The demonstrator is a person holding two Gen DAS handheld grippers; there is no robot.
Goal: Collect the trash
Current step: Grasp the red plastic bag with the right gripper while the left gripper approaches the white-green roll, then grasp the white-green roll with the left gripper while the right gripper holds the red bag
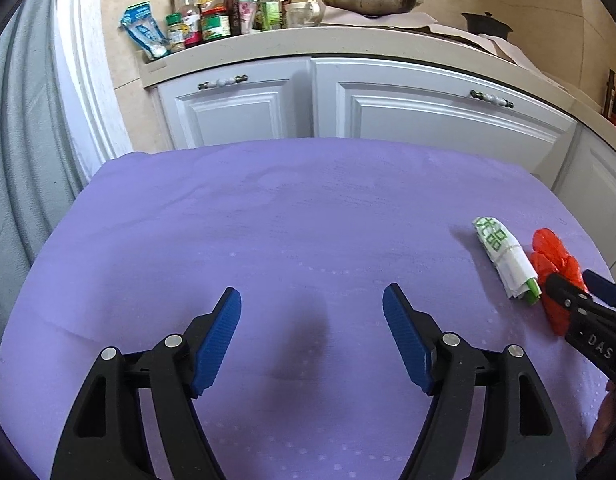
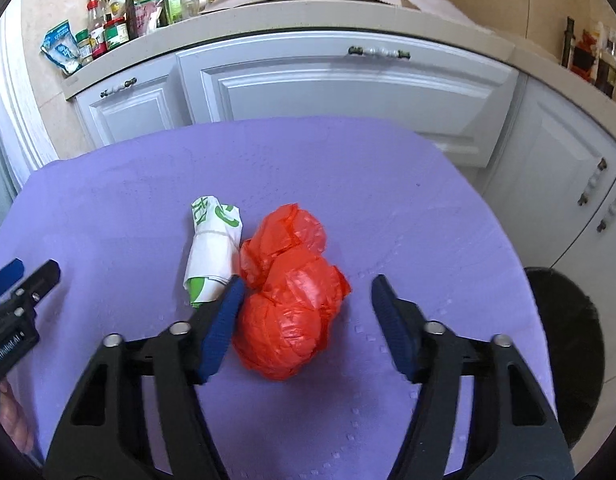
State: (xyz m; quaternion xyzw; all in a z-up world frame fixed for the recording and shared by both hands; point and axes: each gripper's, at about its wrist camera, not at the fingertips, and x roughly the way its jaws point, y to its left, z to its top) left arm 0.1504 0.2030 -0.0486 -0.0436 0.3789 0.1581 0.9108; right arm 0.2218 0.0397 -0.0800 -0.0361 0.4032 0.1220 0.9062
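Red bag: crumpled red plastic bag [image 2: 288, 296] lying on the purple-covered bench [image 2: 428, 208], toward the near right side.
White wrapper: rolled white-and-green wrapper [image 2: 214, 248] just left of the red bag, touching it along one edge.
Right hand-held gripper [image 2: 306, 302]: down low over the red bag, jaws part open and straddling it; left pad [image 2: 222, 328] against the bag's side, right pad [image 2: 392, 332] standing clear of it; no squeeze on it yet.
Left hand-held gripper [image 1: 312, 316]: spread wide over bare purple cloth, nothing between the pads, well left of both pieces of trash.
Bin: dark round bin [image 2: 564, 352] on the floor just past the bench's right edge.
Background: white cabinets [image 1: 428, 116] behind the bench, bottles and jars [image 1: 212, 16] crowded on the worktop above.
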